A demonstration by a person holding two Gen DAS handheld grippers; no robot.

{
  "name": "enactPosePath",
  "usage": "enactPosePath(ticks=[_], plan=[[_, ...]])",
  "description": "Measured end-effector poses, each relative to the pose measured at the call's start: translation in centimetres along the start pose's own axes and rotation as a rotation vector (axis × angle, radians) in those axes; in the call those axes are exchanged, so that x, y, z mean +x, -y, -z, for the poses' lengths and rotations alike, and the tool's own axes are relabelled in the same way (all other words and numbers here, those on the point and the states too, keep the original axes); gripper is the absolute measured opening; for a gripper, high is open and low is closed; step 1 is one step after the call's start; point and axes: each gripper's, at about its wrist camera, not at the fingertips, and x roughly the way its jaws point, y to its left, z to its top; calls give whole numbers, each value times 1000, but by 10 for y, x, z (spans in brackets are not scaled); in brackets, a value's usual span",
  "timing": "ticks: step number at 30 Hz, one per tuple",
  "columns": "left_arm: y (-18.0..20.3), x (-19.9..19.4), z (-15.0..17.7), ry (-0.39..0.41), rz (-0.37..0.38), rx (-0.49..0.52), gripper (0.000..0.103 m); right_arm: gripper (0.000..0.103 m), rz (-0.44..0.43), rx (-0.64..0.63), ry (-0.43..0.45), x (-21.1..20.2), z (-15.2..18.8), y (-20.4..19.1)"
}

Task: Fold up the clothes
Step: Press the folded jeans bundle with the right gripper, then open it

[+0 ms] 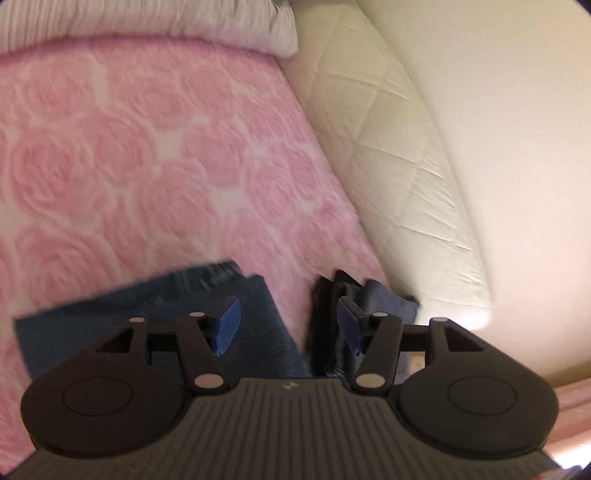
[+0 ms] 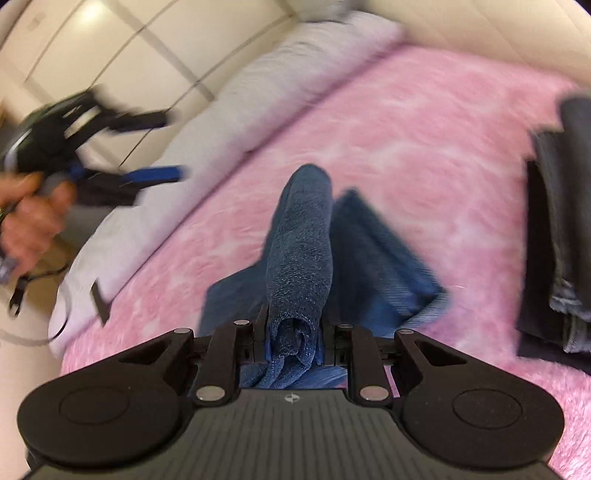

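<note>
A dark blue knit garment (image 2: 301, 243) lies on the pink rose-patterned blanket (image 2: 424, 147). My right gripper (image 2: 293, 339) is shut on a bunched fold of it, which stands up between the fingers. A flat part of the garment (image 2: 380, 254) lies beyond, to the right. My left gripper (image 1: 288, 321) is open and empty, held above the blue garment (image 1: 147, 314) in the left wrist view. It also shows at the left of the right wrist view (image 2: 147, 147), raised and blurred, in a hand.
A stack of dark folded clothes (image 2: 557, 236) lies at the blanket's right; it shows as a dark pile (image 1: 332, 317) in the left wrist view. A white striped pillow (image 1: 147, 22) and a cream quilted headboard cushion (image 1: 388, 140) border the pink blanket (image 1: 147, 147).
</note>
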Motion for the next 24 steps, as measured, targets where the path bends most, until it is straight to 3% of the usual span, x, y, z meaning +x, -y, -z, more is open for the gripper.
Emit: enactPosePath(ticks=[3, 6, 11, 13, 17, 20, 24], plan=[[-11, 5, 1, 15, -97, 73, 53, 21, -14, 8, 33, 4, -11, 15], [-34, 19, 10, -21, -168, 83, 54, 21, -24, -19, 52, 13, -21, 22], [-70, 45, 34, -90, -288, 103, 54, 24, 81, 58, -46, 39, -19, 60], [-78, 51, 44, -110, -351, 166, 55, 35, 101, 66, -43, 33, -15, 60], [-98, 60, 55, -127, -471, 261, 57, 34, 147, 86, 18, 20, -7, 54], [-118, 66, 57, -148, -503, 242, 57, 30, 229, 38, 4, 38, -9, 49], [-132, 69, 56, -135, -490, 231, 63, 29, 260, 65, -28, 60, -10, 66]])
